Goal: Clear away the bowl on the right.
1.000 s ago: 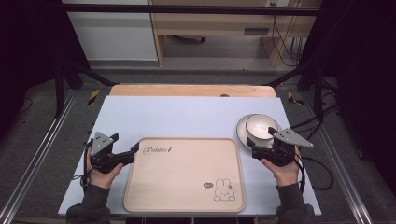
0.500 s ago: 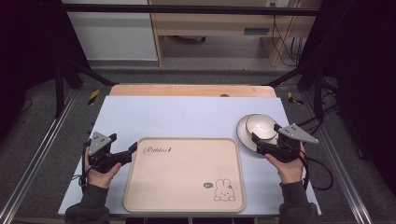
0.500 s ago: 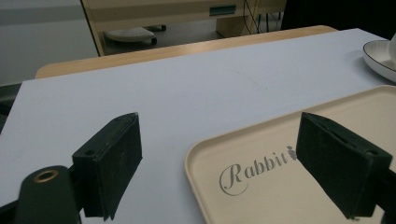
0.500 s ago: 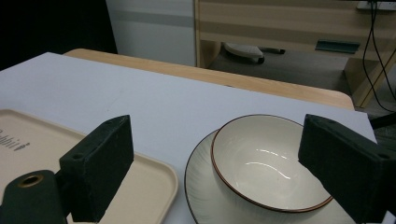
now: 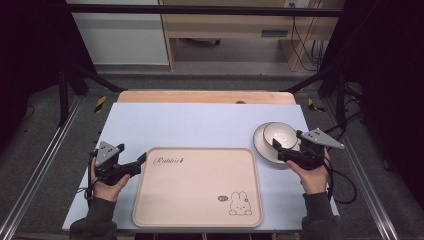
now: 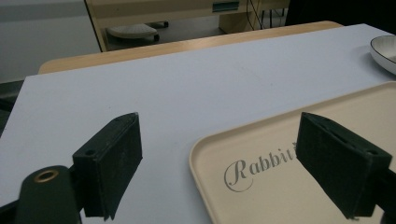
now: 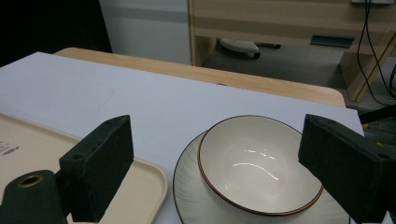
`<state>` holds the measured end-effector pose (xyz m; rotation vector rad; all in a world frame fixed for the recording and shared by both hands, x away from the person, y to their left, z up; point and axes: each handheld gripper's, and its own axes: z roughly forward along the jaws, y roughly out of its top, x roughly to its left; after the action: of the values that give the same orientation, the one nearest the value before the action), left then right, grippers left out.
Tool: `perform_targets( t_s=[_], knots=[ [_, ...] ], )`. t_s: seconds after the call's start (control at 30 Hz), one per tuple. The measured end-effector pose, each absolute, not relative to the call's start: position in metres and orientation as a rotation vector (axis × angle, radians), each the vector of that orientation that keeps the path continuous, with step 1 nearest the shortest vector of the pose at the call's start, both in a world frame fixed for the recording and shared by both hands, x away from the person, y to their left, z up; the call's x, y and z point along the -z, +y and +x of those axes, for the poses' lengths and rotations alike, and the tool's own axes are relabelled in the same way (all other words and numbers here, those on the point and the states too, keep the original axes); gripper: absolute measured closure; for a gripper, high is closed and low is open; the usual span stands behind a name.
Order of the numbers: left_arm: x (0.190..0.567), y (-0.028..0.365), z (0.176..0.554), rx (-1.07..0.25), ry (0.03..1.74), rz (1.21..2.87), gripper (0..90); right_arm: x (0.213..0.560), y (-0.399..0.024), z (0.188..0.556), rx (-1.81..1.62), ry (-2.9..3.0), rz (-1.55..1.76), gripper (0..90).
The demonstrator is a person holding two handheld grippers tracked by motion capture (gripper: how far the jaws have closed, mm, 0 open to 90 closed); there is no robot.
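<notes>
**Both grippers open, nothing held**

R gripper (image 5: pixel 278 150) is wide open w/ jaws aimed at the bowl (image 5: pixel 280 135), which sits on a plate (image 5: pixel 260 145) right of the tray (image 5: pixel 200 200). L gripper (image 5: pixel 141 161) is wide open at the tray's near-left corner, holding nothing. Tray reads "Rabbit", w/ a bunny drawing.

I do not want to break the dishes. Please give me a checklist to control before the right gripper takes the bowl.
1. Right gripper open: ok, jaws stand wide apart.
2. Jaws lined up with the bowl: ok, bowl sits between them in the right gripper view.
3. Bowl empty: ok.
4. Bowl seated upright on the plate: ok.
5. Tray free to receive: ok, nothing lies on it.
6. Left gripper out of the way: ok, open at the tray's left edge.
</notes>
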<state>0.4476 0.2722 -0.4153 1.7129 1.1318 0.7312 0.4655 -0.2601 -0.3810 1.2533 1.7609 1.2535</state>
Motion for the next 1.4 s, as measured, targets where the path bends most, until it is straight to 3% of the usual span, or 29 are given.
perform_targets(
  t_s=[1.4],
  knots=[
    [0.418,0.275,0.450,-0.740,1.149,1.722,14.2,0.376,-0.273,0.516,-1.202,1.701,1.354,13.1]
  ],
)
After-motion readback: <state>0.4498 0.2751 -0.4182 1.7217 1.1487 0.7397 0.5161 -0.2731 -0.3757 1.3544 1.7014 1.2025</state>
